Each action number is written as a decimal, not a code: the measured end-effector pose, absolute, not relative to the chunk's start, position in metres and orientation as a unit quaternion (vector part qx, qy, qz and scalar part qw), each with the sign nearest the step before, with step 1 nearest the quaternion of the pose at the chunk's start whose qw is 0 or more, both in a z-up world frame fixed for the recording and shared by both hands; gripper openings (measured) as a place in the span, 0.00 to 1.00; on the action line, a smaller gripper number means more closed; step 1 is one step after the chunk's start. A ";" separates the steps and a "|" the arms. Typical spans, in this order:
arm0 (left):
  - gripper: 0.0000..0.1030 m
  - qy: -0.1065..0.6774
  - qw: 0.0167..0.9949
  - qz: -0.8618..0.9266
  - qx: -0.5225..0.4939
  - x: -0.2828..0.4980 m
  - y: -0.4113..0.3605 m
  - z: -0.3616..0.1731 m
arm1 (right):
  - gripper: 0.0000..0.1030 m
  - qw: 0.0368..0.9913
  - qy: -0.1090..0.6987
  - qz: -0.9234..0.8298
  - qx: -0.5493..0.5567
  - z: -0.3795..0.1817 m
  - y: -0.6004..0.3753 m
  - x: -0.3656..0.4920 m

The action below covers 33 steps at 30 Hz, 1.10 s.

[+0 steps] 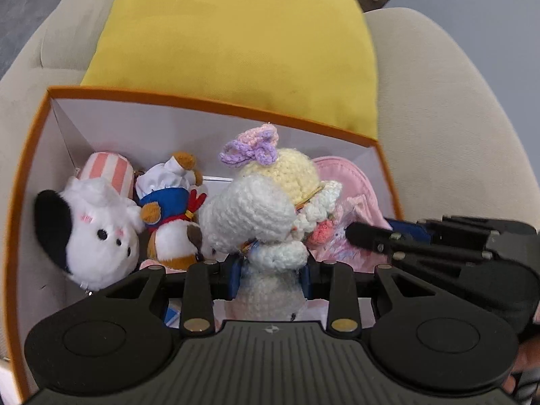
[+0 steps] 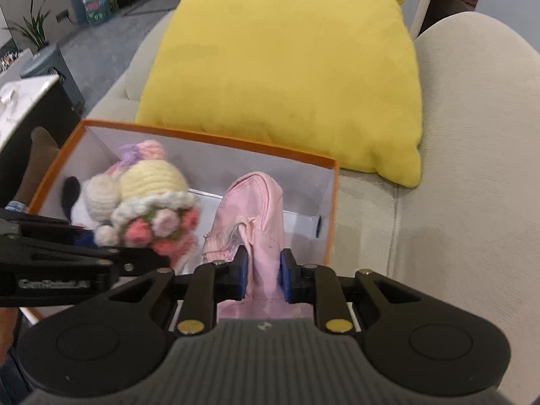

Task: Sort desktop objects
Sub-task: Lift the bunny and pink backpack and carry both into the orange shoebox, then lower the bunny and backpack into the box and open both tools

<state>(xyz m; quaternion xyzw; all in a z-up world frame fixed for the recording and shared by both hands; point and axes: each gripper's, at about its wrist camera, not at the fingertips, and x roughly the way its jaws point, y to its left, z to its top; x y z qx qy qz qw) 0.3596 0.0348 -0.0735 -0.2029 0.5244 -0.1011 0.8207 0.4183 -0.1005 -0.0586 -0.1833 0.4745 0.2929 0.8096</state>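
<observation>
Right now your left gripper (image 1: 270,278) is clamped on the crocheted doll (image 1: 270,209) and your right gripper (image 2: 264,275) pinches the pink pouch (image 2: 251,212); both hang inside the orange box (image 2: 332,209), doll left of pouch, so each drops straight down.

1 orange box (image 1: 30,175) on sofa (image 1: 455,128); inside: 3 plush toys, 1 crochet doll (image 1: 266,199), 1 pink pouch (image 2: 260,209). 1 yellow cushion (image 1: 236,40) at box's far edge.

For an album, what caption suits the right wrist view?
Right gripper clamps a pink pouch over the orange box, beside a crocheted doll.
</observation>
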 end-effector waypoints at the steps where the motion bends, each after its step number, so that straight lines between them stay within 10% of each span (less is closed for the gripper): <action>1: 0.37 0.528 0.819 -0.099 -0.205 0.363 0.035 -0.078 | 0.20 0.808 0.477 0.293 -0.185 -0.063 -0.098 0.421; 33: 0.49 0.514 0.848 -0.109 -0.068 0.345 0.026 -0.084 | 0.24 0.802 0.492 0.263 -0.216 -0.091 -0.066 0.432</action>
